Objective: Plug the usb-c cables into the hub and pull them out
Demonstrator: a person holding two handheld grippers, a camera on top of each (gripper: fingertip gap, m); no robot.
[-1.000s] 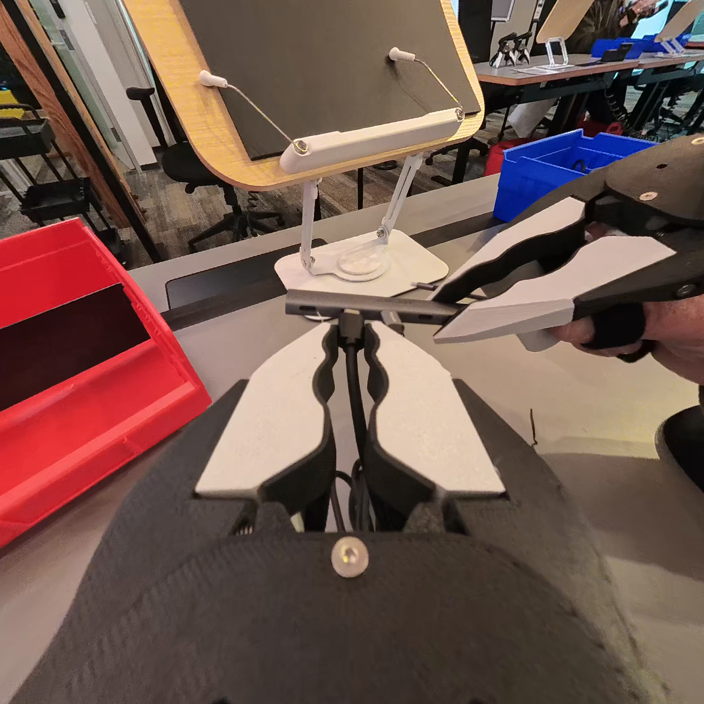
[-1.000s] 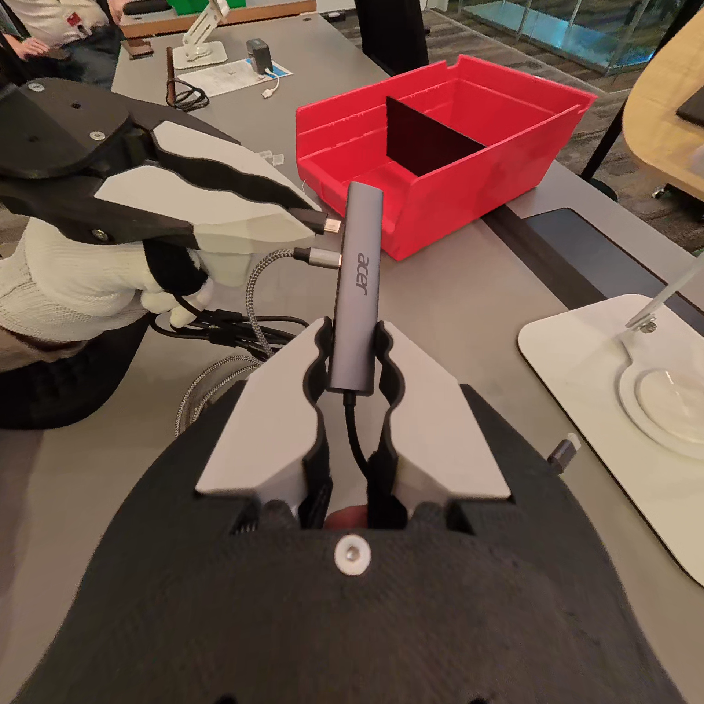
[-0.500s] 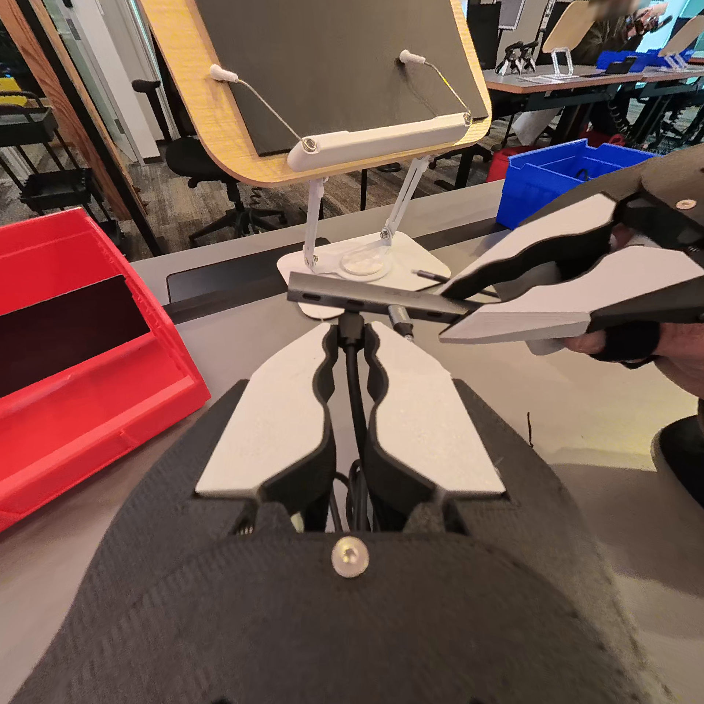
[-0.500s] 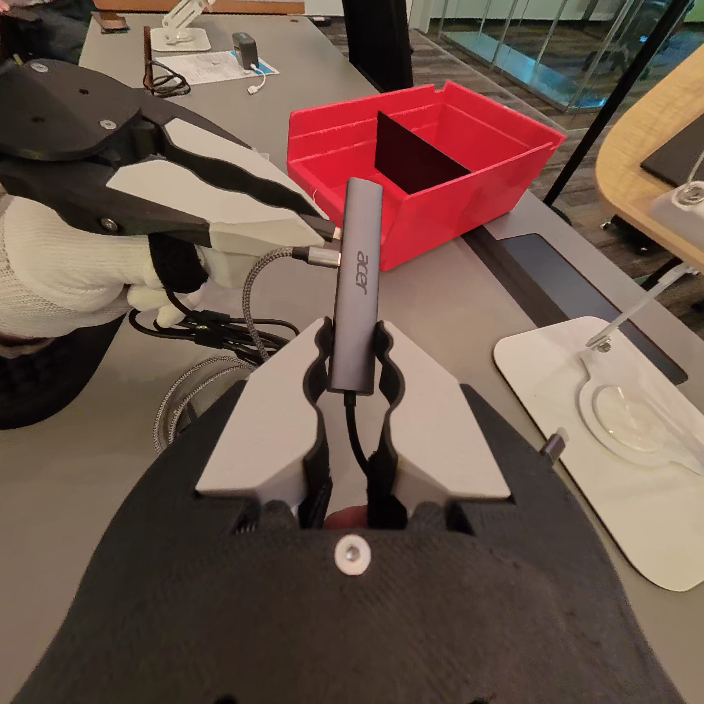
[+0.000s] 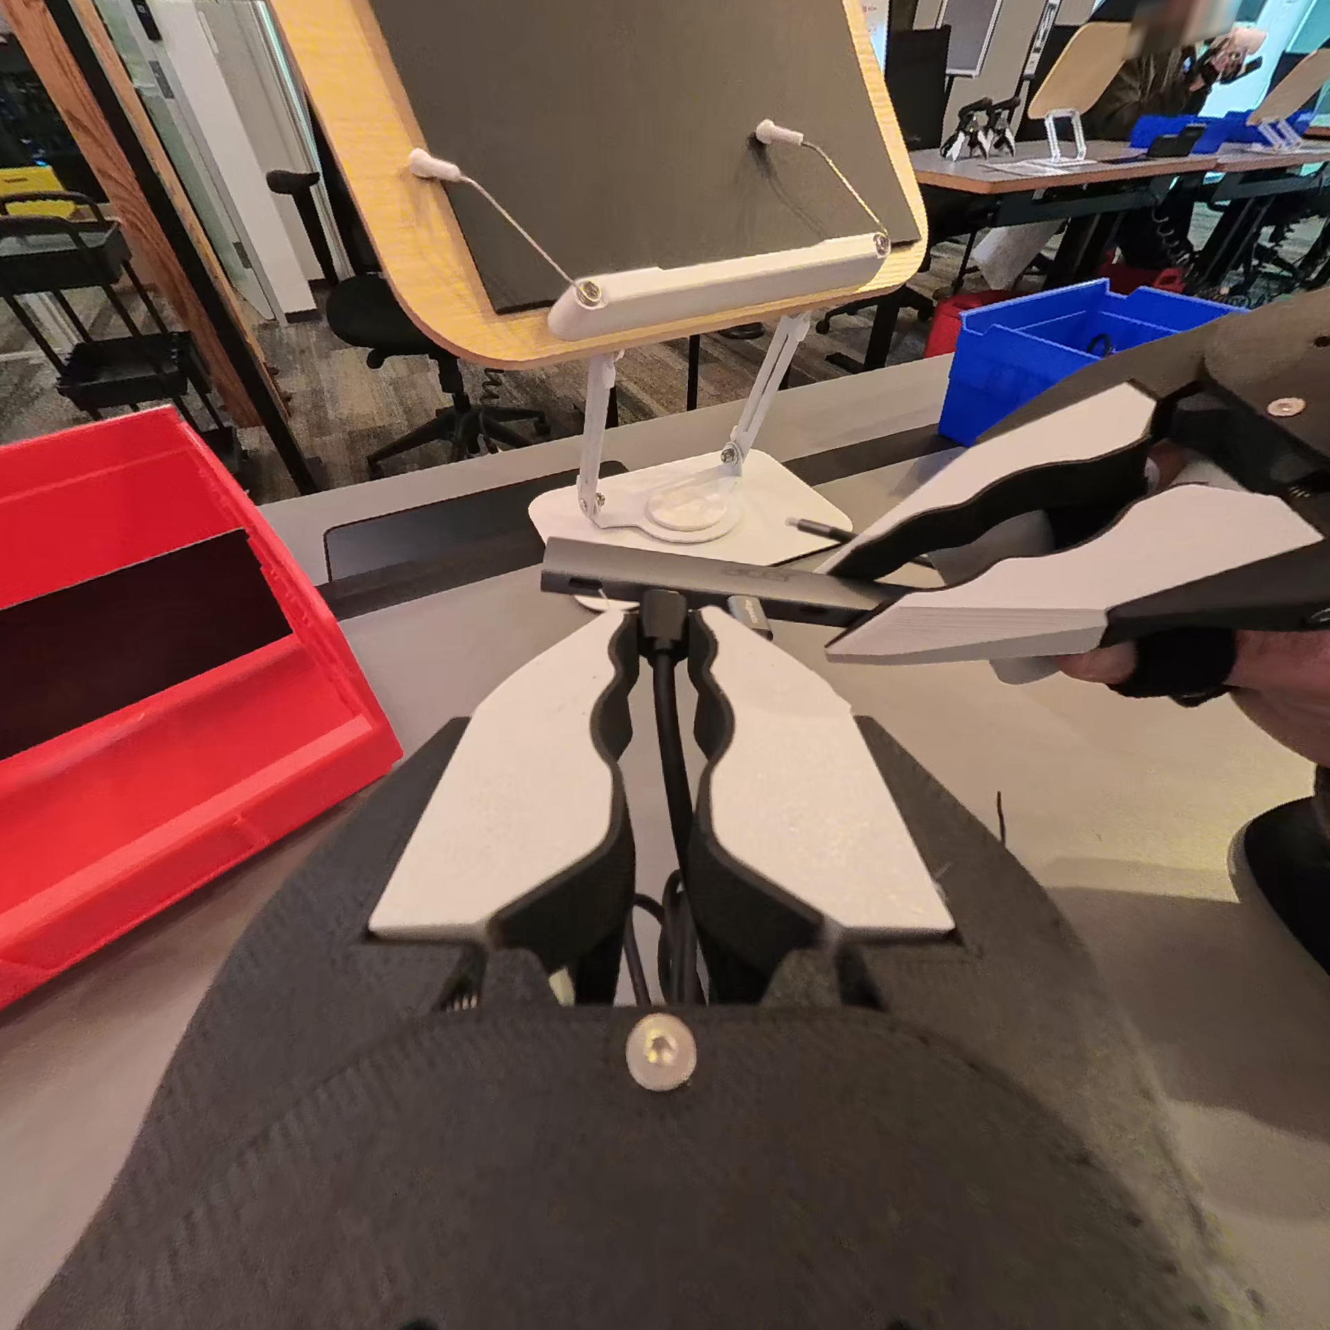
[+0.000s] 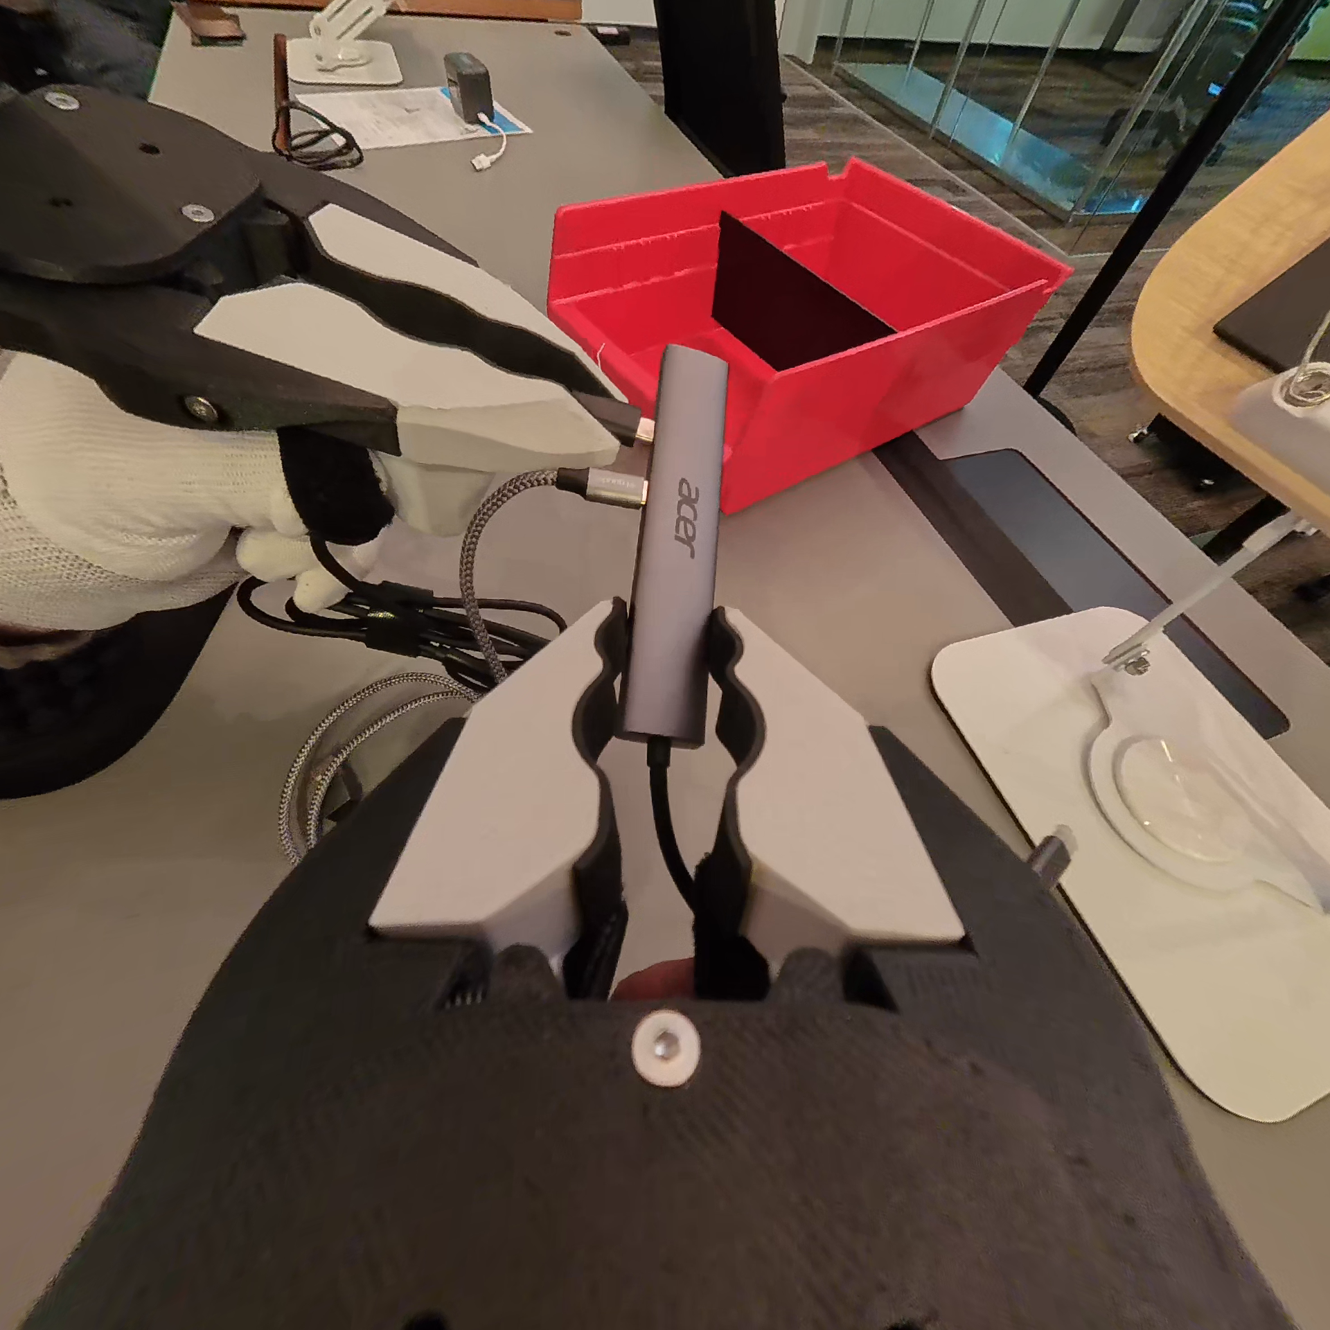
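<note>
- Holding the slim grey metal hub (image 6: 676, 547) clear of the grey tabletop (image 6: 828, 561), the right gripper (image 6: 666, 648) has its white fingers closed tight on the hub's near end, where the hub's own black lead comes out.
- The left gripper (image 5: 661, 633) is clamped on the black moulded plug of a black usb-c cable (image 5: 673, 756); the plug's metal tip sits at a side port, though how deeply it is seated I cannot tell.
- A braided grey cable with a silver plug (image 6: 601, 488) already stands in the neighbouring port, its slack lying on the table.
- The hub looks light, rigid and smooth, so it could twist in the fingers; a grip across its broad flat faces near the end suits it.
- The cables are limp; only the short stiff plug body gives a usable hold, and pushing straight along the port should spare the connector.
- A red plastic bin (image 5: 144, 684) sits nearby.
</note>
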